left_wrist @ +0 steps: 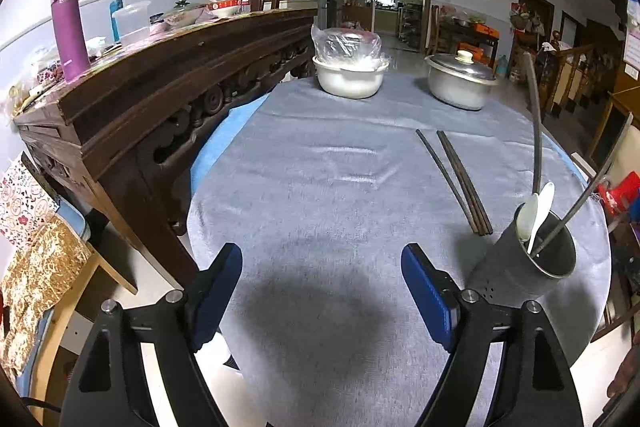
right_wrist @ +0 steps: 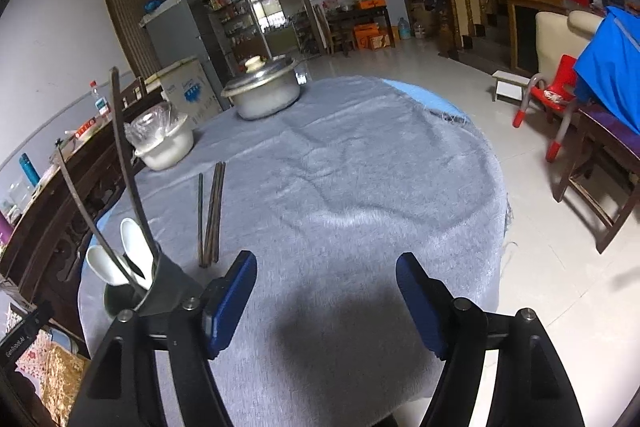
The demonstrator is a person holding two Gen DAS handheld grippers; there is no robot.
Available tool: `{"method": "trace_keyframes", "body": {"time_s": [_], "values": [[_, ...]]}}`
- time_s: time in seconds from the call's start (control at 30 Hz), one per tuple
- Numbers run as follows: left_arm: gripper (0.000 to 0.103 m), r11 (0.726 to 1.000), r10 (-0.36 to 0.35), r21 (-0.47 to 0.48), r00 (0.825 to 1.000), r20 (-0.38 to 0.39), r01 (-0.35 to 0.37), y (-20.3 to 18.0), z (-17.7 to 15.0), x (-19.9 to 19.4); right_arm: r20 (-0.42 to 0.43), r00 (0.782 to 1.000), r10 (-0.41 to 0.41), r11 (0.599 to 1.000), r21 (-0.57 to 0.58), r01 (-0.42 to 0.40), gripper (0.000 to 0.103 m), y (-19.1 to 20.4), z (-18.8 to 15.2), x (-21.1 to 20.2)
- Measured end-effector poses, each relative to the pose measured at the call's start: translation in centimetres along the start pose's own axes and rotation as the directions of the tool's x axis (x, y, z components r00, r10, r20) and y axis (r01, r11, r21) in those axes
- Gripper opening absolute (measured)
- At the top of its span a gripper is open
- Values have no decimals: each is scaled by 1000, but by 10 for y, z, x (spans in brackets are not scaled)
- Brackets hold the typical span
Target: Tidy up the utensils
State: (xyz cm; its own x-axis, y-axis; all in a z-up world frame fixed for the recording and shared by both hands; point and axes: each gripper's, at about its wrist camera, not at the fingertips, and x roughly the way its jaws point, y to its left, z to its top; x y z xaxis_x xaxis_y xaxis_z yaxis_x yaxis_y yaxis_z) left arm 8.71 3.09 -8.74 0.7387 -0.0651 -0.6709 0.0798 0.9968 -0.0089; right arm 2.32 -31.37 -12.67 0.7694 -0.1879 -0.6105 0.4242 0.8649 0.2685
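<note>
both claws (left_wrist: 322,291) (right_wrist: 326,299) apart & empty, chopsticks (left_wrist: 456,183) flat, pointing away lengthwise

Your left wrist view looks forward and down along its fingers across the grey tablecloth (left_wrist: 320,167), close above the near edge. Your right wrist view does likewise from further right. Both share the chopsticks (left_wrist: 456,183), utensil holder (left_wrist: 524,267) and lidded pot (left_wrist: 460,79).

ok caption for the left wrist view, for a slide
Open left gripper over grey tablecloth; dark chopsticks lie beside metal utensil holder.
</note>
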Motion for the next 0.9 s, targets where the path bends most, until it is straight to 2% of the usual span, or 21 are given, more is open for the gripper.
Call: {"method": "trace_keyframes", "body": {"time_s": [0.13, 0.2, 0.63, 0.9], "values": [[82, 1000, -15, -8, 999, 35, 15, 1, 0, 4, 67, 998, 5, 1000, 0, -5, 76, 0, 6, -3], [82, 1000, -12, -3, 999, 40, 12, 0, 2, 8, 72, 997, -3, 1000, -8, 3, 75, 1, 8, 0], [82, 1000, 7, 4, 998, -60, -7, 1, -5, 56, -21, 1000, -6, 1000, -14, 6, 75, 1, 4, 44], [82, 1000, 15, -4, 998, -60, -16, 1, -1, 70, -3, 999, 33, 999, -7, -33, 75, -3, 8, 54]]}}
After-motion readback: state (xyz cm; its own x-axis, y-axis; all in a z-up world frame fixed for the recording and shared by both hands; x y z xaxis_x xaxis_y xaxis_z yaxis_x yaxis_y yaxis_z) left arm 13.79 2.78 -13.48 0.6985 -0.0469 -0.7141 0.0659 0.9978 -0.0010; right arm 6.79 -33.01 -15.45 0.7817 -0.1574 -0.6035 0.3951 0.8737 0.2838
